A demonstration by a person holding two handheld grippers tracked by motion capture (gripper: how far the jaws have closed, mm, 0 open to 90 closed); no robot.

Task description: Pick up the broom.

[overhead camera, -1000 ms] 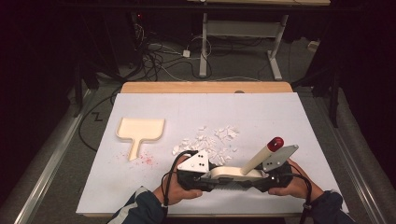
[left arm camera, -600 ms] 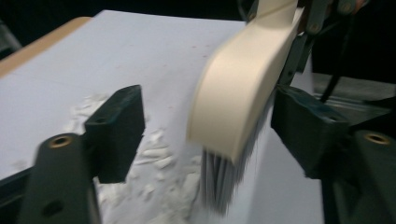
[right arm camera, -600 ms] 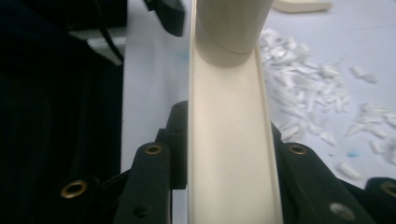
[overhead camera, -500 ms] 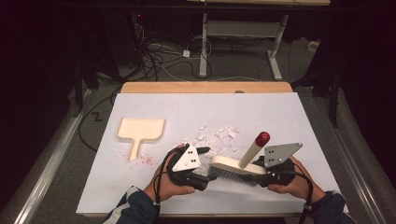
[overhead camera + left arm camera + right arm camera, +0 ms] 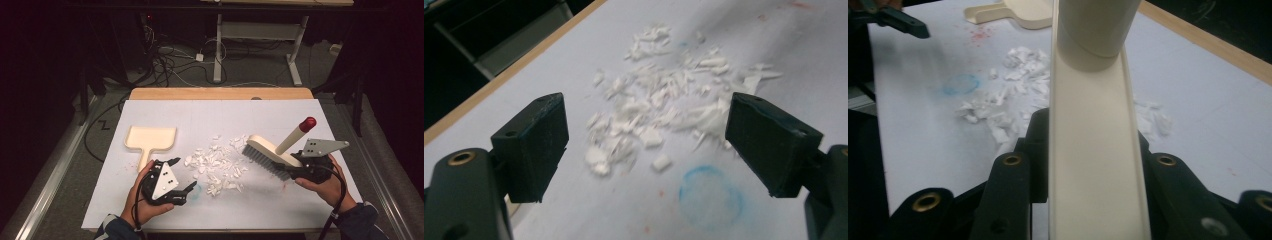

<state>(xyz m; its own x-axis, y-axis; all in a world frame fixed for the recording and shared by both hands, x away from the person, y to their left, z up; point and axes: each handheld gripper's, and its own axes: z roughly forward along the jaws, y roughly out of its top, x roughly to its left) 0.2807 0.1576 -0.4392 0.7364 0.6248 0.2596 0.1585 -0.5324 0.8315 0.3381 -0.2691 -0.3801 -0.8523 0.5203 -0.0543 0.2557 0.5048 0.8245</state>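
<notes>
On table [image 5: 300,210]: 1 brush [image 5: 270,152] | 1 dustpan [image 5: 150,139] | 2 tongs

Left gripper [image 5: 181,176] low near table edge, jaws spread; right gripper [image 5: 300,165] jaws clamped.

— In the right gripper view we are losing the brush [image 5: 1093,125] past the top and bottom edges, and its bristles are lying out of sight beneath the back.

— And the dustpan [image 5: 1018,11] is getting cropped by the top edge there. In the left gripper view the paper scraps [image 5: 659,115] are blurring together.
</notes>
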